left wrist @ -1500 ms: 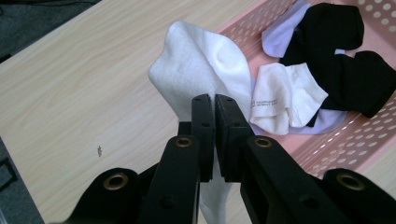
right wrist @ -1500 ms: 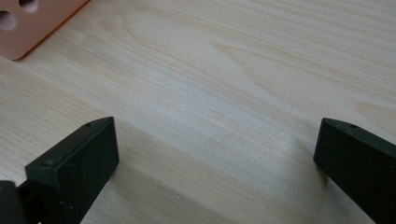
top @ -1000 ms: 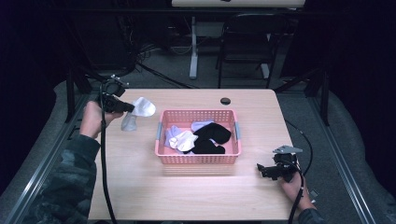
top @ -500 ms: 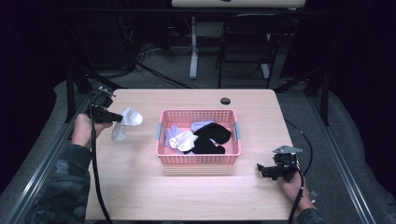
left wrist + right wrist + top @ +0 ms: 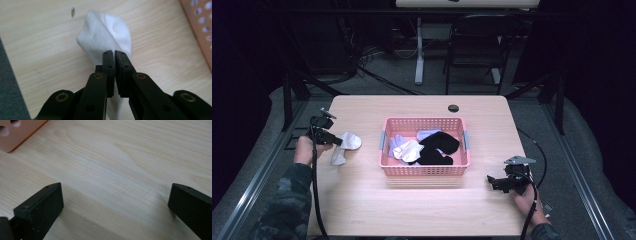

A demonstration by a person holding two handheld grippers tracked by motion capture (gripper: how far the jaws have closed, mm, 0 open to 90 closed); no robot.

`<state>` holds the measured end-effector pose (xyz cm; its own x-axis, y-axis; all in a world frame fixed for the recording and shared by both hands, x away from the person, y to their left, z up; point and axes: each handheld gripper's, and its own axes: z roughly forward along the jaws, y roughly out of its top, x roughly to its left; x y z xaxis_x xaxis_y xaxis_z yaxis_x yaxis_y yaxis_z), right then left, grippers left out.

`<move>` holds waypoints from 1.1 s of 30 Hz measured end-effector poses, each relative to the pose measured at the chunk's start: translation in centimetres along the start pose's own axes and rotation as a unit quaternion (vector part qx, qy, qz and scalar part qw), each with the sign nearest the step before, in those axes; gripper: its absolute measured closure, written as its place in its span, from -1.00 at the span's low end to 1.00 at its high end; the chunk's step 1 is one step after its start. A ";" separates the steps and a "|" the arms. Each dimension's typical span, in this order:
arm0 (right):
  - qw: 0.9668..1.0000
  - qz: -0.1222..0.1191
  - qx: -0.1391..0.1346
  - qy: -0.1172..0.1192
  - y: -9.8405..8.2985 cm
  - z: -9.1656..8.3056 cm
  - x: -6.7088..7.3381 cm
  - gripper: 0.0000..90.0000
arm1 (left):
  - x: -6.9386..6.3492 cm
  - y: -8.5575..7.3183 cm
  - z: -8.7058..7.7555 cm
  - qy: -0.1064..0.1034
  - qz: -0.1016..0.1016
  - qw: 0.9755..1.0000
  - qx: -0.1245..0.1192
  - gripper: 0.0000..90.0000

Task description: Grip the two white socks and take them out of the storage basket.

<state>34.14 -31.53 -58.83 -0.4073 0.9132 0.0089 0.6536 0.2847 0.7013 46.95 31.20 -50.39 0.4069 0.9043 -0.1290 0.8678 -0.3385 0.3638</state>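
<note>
A white sock lies on the table's left side, held by my left gripper, which is shut on it. In the left gripper view the sock bunches up past the closed jaws of the left gripper and touches the wood. A pink basket in the middle of the table holds white, pale blue and black socks. My right gripper rests low near the table's front right, open, with bare wood between its fingers.
A dark round grommet sits at the table's far edge. A corner of the pink basket shows at the upper left of the right gripper view. Chairs and cables stand on the floor behind the table.
My left gripper has carried the white sock left and down, from beside the basket to the table's left side. The right gripper has stayed put.
</note>
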 end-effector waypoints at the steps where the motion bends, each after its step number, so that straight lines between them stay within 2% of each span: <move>1: 1.000 0.000 0.000 0.000 0.0 0.0 0.0 -1.00 | 0.1 -0.2 0.4 -0.003 -0.006 1.000 -0.001 0.91; 2: 1.000 0.000 0.000 0.000 0.0 0.0 0.0 -1.00 | 0.2 -0.4 0.7 -0.002 -0.006 1.000 0.003 0.90; 5: 1.000 0.000 0.000 0.000 0.0 0.0 0.0 -1.00 | 0.5 -0.5 0.7 -0.002 -0.010 1.000 0.004 0.47; 6: 1.000 0.000 0.000 0.000 0.0 0.0 0.0 -1.00 | 0.6 -0.5 0.3 0.000 -0.014 1.000 -0.004 0.47; 7: 1.000 0.000 0.000 0.000 0.0 0.0 0.0 -1.00 | 0.6 -0.4 -0.1 0.000 -0.017 1.000 -0.009 0.22; 8: 1.000 0.000 0.000 0.000 0.0 0.0 0.0 -1.00 | 0.6 -0.4 -0.9 0.000 -0.017 1.000 -0.026 0.09; 10: 1.000 -0.001 0.001 0.001 0.0 0.0 0.0 -1.00 | -0.1 0.0 -2.9 0.003 -0.008 0.998 -0.057 -0.25; 11: 1.000 -0.001 0.001 0.001 0.0 0.0 0.0 -1.00 | -0.1 0.0 -2.9 0.003 -0.008 0.998 -0.057 -0.33; 12: 1.000 0.000 0.001 0.001 0.0 0.0 0.0 -1.00 | -0.8 0.3 -4.3 0.008 0.005 0.997 -0.071 -0.41; 13: 1.000 0.000 0.001 0.001 0.0 0.0 0.0 -1.00 | -0.8 0.3 -4.3 0.008 0.005 0.997 -0.071 -0.48; 14: 1.000 0.000 0.001 0.000 0.0 0.0 0.0 -1.00 | -1.4 0.6 -5.1 0.010 0.010 0.997 -0.082 -0.48; 15: 1.000 0.000 0.000 0.000 0.0 0.0 0.0 -1.00 | -1.8 0.8 -5.7 0.010 0.017 0.996 -0.086 -0.58; 16: 1.000 0.000 0.001 0.000 0.0 0.0 0.0 -1.00 | -2.7 1.3 -6.6 0.012 0.029 0.995 -0.098 -0.66; 17: 1.000 0.000 0.001 0.000 0.0 0.0 0.0 -1.00 | -2.7 1.3 -6.6 0.012 0.029 0.995 -0.098 -0.66; 18: 1.000 0.000 0.001 0.000 0.0 0.0 0.0 -1.00 | -3.7 1.9 -7.3 0.011 0.048 0.993 -0.108 -0.68; 19: 1.000 0.000 0.001 0.000 0.0 0.0 0.0 -1.00 | -3.7 1.9 -7.3 0.011 0.048 0.993 -0.108 -0.70; 22: 1.000 -0.001 0.001 0.001 0.0 0.0 0.0 -1.00 | -5.4 3.1 -7.6 0.007 0.065 0.991 -0.116 -0.77; 26: 1.000 -0.001 0.001 0.001 0.0 0.0 0.0 -1.00 | -7.9 4.8 -7.0 -0.002 0.091 0.989 -0.113 -0.92; 27: 1.000 -0.001 0.001 0.001 0.0 0.0 0.0 -1.00 | -8.9 5.4 -6.6 -0.006 0.105 0.988 -0.111 -0.95; 28: 1.000 -0.001 0.001 0.001 0.0 0.0 0.0 -1.00 | -8.9 5.4 -6.6 -0.006 0.105 0.988 -0.111 -0.97; 33: 1.000 -0.001 0.001 0.001 0.0 0.0 0.0 -1.00 | -11.8 7.1 -5.2 -0.029 0.138 0.985 -0.100 -1.00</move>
<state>34.12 -31.55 -58.82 -0.4102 0.9119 0.0098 0.6545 0.2870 0.6995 46.86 19.52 -41.47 0.6407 0.7661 -0.0505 0.6501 -0.5063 0.5666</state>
